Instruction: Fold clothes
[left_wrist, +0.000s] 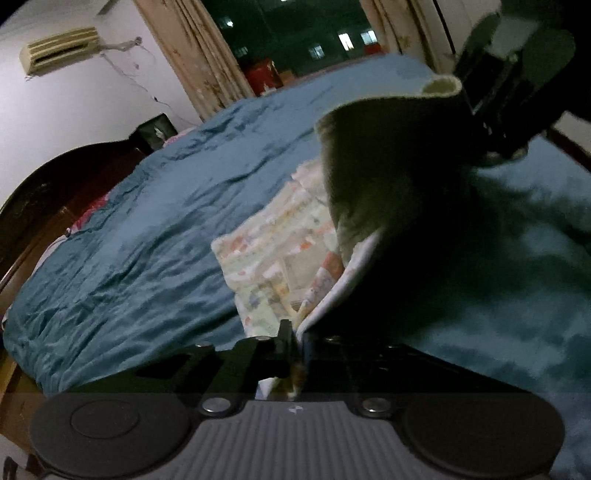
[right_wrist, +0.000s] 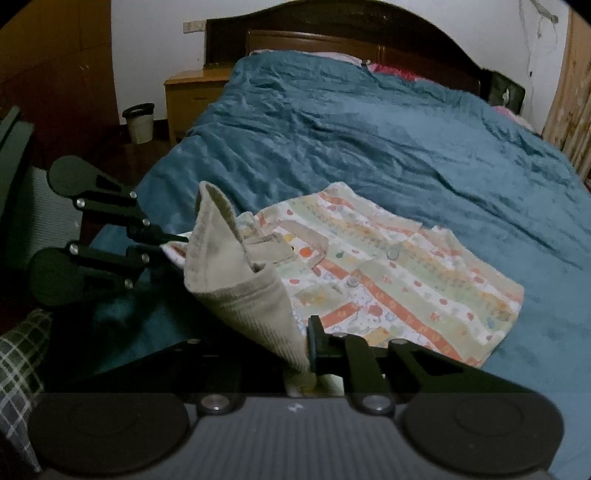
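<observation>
Beige ribbed cloth (right_wrist: 236, 291), the thick hem or waistband of a garment, is pinched at two points and lifted off the teal quilt (right_wrist: 388, 140). The right gripper (right_wrist: 303, 358) has its jaws drawn nearly together on the band's lower corner, the cloth rising out from between them. The left gripper (right_wrist: 181, 238), seen from the right wrist view at the near left, is likewise narrowed onto the edge of the same piece; its own camera shows a pale strip of fabric running in between its tips (left_wrist: 295, 332). Between the two grips the band stands up in a loose cone, its top edge curled over. Beneath and beyond it lies the printed shirt (right_wrist: 399, 273), spread flat on the quilt with its buttons up, near the foot of the bed. Whether the beige band belongs to that shirt or is a separate item I cannot tell. My reading is that a fold is just starting: an edge has been gathered but nothing is laid over yet. The next move seems to call for both hands travelling together, keeping the edge taut and level, carrying it across the shirt and lowering it flat before either grip loosens; uneven motion would twist the cloth.
</observation>
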